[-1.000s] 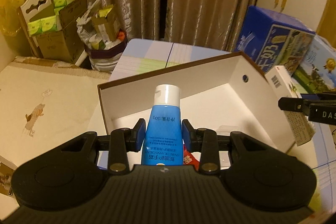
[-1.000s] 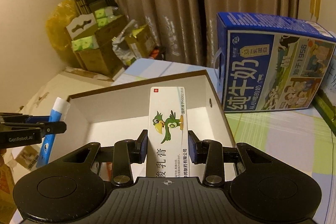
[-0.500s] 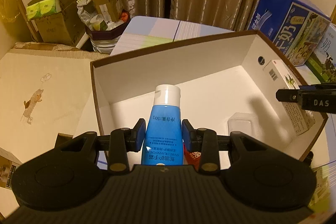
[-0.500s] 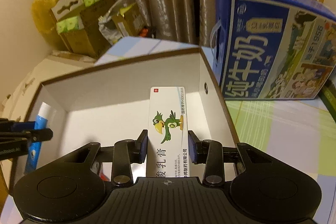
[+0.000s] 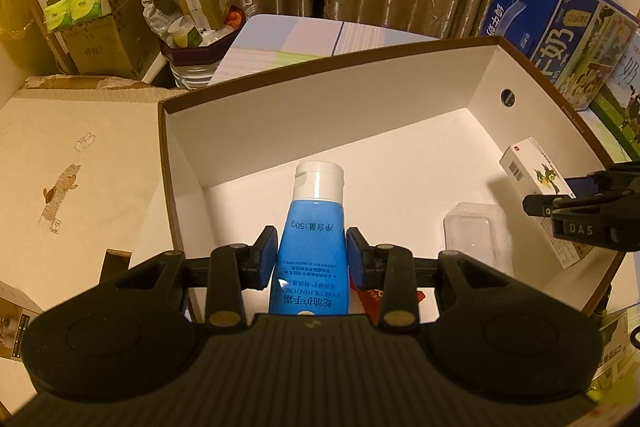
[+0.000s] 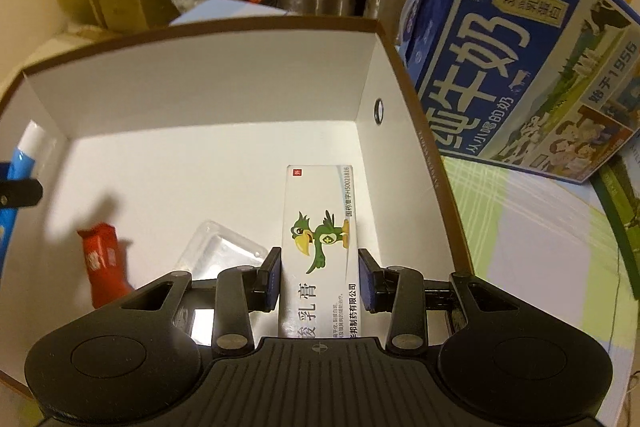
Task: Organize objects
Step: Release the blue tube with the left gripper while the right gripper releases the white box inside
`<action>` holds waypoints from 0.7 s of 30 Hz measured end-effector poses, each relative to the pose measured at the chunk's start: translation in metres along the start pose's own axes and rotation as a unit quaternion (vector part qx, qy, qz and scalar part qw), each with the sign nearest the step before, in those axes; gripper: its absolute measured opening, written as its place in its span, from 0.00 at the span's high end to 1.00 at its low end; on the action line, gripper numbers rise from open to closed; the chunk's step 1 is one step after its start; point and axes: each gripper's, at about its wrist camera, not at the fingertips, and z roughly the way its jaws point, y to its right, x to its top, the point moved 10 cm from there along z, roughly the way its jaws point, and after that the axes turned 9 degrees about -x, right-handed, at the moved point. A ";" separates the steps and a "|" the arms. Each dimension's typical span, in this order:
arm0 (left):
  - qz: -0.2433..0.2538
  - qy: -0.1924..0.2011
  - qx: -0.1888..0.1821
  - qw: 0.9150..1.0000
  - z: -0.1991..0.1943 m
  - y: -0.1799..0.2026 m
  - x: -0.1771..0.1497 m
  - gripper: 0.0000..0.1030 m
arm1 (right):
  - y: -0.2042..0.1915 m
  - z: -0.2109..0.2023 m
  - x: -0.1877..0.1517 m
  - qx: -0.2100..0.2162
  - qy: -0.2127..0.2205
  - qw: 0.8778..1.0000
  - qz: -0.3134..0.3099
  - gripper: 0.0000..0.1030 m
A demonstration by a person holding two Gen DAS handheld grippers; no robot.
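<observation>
My left gripper (image 5: 311, 254) is shut on a blue hand-cream tube (image 5: 310, 247) with a white cap, held inside the white cardboard box (image 5: 320, 107) near its left wall. My right gripper (image 6: 319, 277) is shut on a white ointment carton (image 6: 318, 251) printed with a green bird, held inside the same box (image 6: 200, 99) by its right wall. The carton (image 5: 536, 175) and right gripper show at the right edge of the left wrist view. The tube (image 6: 24, 155) shows at the left edge of the right wrist view.
On the box floor lie a clear plastic case (image 6: 224, 255) and a red packet (image 6: 104, 267). A large blue milk carton case (image 6: 520, 39) stands right of the box. Cardboard boxes with green tissue packs (image 5: 88, 15) and curtains stand behind.
Both grippers have moved forward and down over the box rim, so the tube and the carton now sit lower inside the box. Neither grip has changed.
</observation>
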 end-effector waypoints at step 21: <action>0.019 -0.009 0.021 1.000 0.006 -0.001 -0.004 0.52 | 0.006 -0.027 0.004 0.054 0.021 0.997 0.059 0.59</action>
